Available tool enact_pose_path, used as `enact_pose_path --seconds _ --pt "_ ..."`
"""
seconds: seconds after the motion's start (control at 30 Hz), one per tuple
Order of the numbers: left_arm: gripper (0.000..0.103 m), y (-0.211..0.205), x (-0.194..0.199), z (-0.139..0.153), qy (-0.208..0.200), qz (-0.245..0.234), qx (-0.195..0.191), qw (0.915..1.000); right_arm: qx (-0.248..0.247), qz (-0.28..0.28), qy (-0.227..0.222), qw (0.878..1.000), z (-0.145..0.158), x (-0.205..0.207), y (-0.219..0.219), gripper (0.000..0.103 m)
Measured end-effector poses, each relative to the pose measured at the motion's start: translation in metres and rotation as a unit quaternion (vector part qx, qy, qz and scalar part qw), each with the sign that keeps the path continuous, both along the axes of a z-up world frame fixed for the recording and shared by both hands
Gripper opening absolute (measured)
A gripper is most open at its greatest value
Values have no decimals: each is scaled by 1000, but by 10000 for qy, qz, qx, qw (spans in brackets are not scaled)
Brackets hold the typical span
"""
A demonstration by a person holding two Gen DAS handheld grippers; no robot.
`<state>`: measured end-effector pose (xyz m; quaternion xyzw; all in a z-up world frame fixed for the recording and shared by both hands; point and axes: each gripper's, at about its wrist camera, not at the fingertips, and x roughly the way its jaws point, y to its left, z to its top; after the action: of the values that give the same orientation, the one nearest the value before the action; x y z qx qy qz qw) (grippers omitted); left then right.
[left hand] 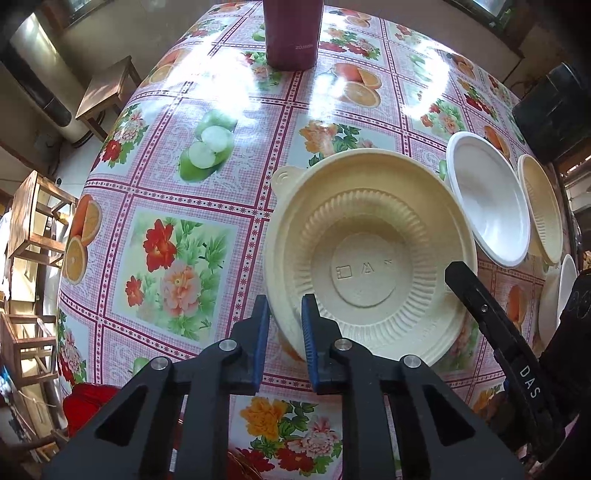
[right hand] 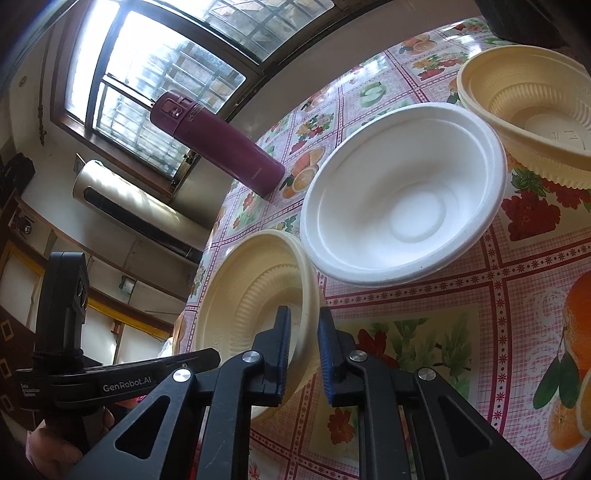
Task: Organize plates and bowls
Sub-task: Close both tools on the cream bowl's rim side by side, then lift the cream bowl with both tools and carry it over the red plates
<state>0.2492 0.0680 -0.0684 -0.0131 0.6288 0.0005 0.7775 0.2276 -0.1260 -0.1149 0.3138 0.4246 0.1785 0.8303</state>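
A cream ribbed bowl (left hand: 365, 254) is tilted above the flowered tablecloth. My left gripper (left hand: 284, 325) is shut on its near rim. My right gripper (right hand: 303, 339) is shut on the opposite rim of the same cream bowl (right hand: 255, 295), and its finger (left hand: 476, 295) shows in the left wrist view. A white bowl (right hand: 402, 206) sits just beyond, with another cream bowl (right hand: 532, 110) behind it. In the left wrist view the white bowl (left hand: 487, 199) and the second cream bowl (left hand: 543, 210) lie to the right.
A maroon flask (left hand: 291, 33) stands at the table's far side, also in the right wrist view (right hand: 218, 144). More white dishes (left hand: 557, 299) are at the right edge. Wooden stools (left hand: 107, 92) stand left of the table. A dark box (left hand: 554, 110) is at far right.
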Motion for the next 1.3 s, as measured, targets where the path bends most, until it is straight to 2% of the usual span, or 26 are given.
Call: enact_pose_path --seconds 0.37,0.83,1.07,1.3 --pt "16 27 -29 28 -304 120 -144 9994 135 255 -354 9990 25 -16 15 14" --pt "16 84 -95 67 -743 351 -1 9966 335 1002 -750 9916 63 -57 65 15" --pt "16 111 -140 76 -882 462 214 9948 242 1522 -944 9835 78 -91 102 18" --pt "17 129 -176 68 -844 575 104 9947 117 1940 -880 9770 75 -113 127 18"
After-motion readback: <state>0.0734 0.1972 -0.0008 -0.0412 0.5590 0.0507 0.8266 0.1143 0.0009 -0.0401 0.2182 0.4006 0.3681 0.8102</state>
